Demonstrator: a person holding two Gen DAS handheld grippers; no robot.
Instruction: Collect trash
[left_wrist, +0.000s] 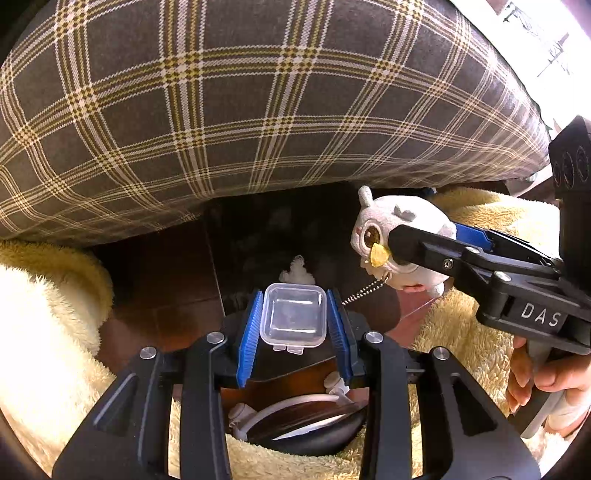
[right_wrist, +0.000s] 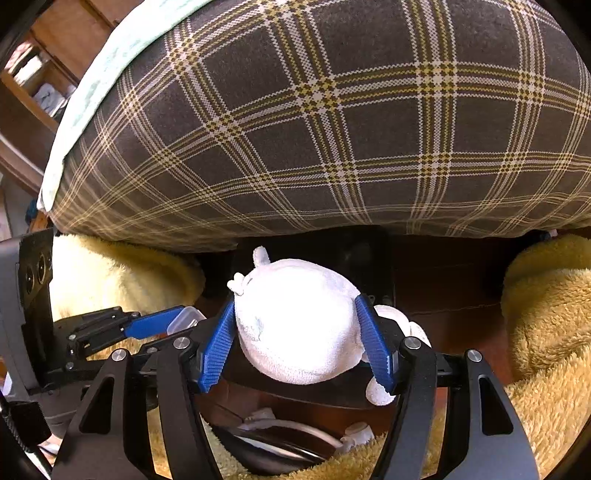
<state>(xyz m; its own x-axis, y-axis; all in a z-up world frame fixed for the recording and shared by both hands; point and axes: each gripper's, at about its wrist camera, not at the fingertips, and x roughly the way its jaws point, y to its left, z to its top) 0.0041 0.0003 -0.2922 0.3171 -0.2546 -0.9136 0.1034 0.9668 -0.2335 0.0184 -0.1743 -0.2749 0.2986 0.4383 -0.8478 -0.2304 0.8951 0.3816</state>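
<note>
The left gripper (left_wrist: 294, 321) is clamped on a small clear square plastic box (left_wrist: 293, 318) with a hinged lid; just right, the right gripper (right_wrist: 300, 341) squeezes a white plush owl (right_wrist: 295, 321), both near the plaid cushion (left_wrist: 240, 110).

Left claw (left_wrist: 294, 325) and right claw (right_wrist: 301, 343) both clamped, angled downward.

Only readable txt: "DAS", white caps, on black body of right gripper (left_wrist: 402, 242), seen from left wrist cam. Nothing legible in right wrist view.
</note>
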